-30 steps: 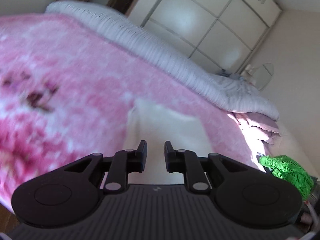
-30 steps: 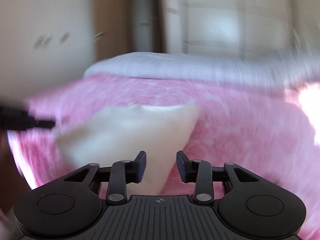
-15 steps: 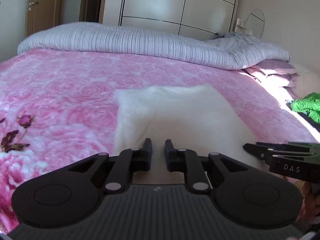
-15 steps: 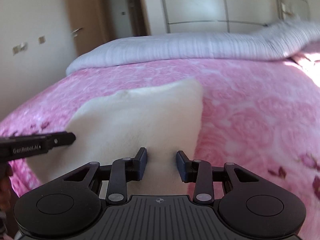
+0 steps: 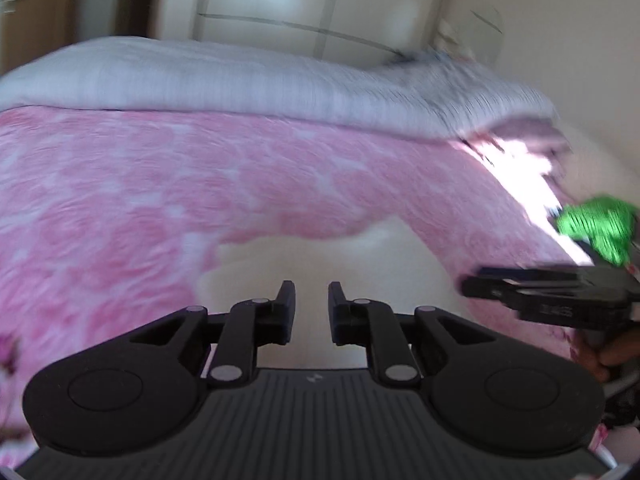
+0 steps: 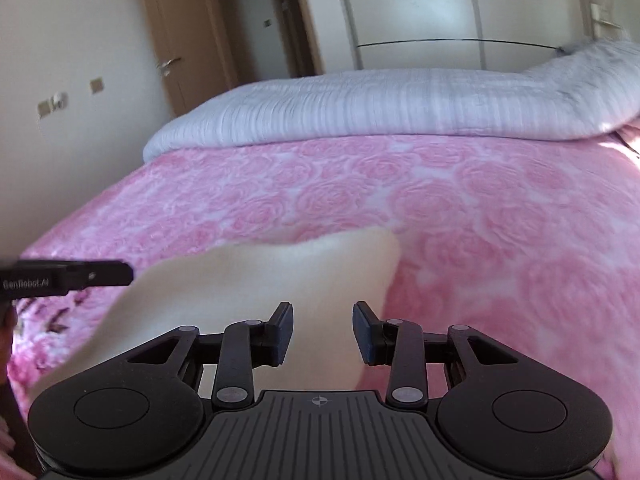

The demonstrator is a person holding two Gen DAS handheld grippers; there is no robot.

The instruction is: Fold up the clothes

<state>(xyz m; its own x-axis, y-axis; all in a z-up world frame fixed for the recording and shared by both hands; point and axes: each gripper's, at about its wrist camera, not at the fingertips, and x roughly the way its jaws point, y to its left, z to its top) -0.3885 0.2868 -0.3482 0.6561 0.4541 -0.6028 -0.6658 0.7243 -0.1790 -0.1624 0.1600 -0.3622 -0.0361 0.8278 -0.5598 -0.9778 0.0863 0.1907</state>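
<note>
Black left claw (image 6: 127, 273) (lettered "GenRobot.AI")

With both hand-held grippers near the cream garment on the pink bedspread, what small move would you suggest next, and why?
Probably bring both down onto the near edge of the cream garment and close. The left hand-held gripper and right hand-held gripper each show a gap between the fingers with nothing pinched, and the garment lies folded on the pink bedspread just ahead of them. The blur makes the exact edge uncertain.

Pink rose bedspread (image 6: 460, 208); cream garment (image 6: 256, 300) on it; striped duvet (image 6: 360, 108) behind.
</note>
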